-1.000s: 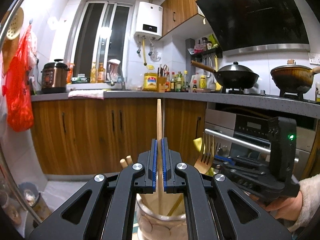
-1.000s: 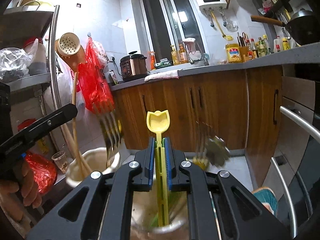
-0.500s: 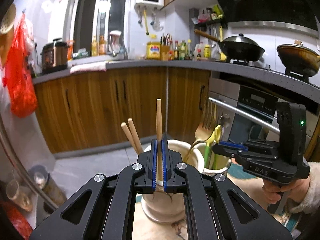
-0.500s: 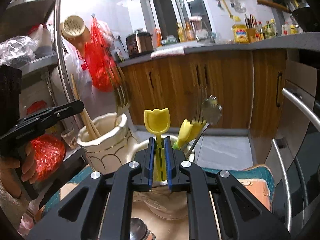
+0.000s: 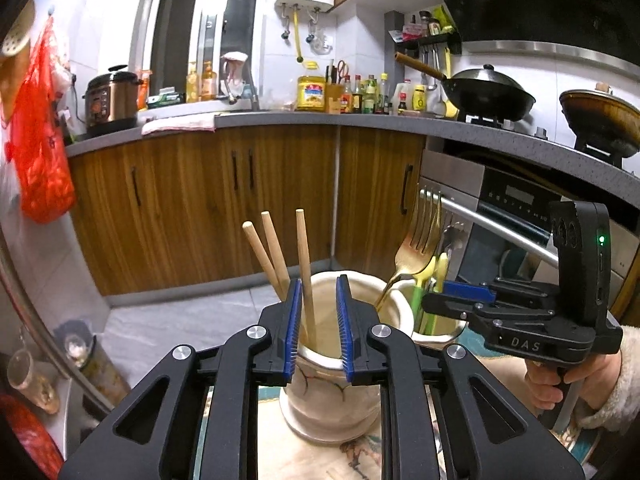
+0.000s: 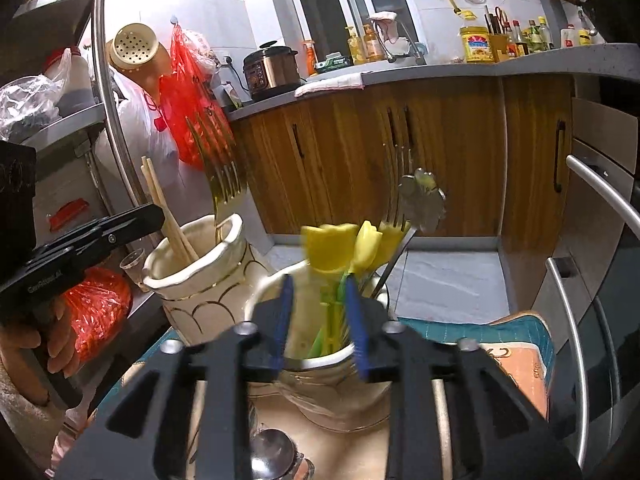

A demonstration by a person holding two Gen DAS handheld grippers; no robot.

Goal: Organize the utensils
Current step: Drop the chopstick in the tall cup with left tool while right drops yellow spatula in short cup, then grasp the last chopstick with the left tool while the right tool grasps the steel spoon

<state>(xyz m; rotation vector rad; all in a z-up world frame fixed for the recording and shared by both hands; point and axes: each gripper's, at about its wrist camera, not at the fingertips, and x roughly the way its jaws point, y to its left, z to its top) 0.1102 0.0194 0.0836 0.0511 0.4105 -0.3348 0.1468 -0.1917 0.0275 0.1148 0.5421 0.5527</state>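
Utensils fill two cream jars on our patterned mat, wooden cabinets beyond. Left gripper opens around a chopstick; right gripper opens around a yellow spoon.

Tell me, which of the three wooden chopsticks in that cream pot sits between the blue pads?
The rightmost, most upright chopstick: it stands between the left gripper pads, which are opening off it. The other two chopsticks lean left, outside them.

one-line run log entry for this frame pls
phase: release | left gripper: opening, chopstick between jaws, in cream holder | right gripper: opening, yellow tulip utensil between jaws, in cup
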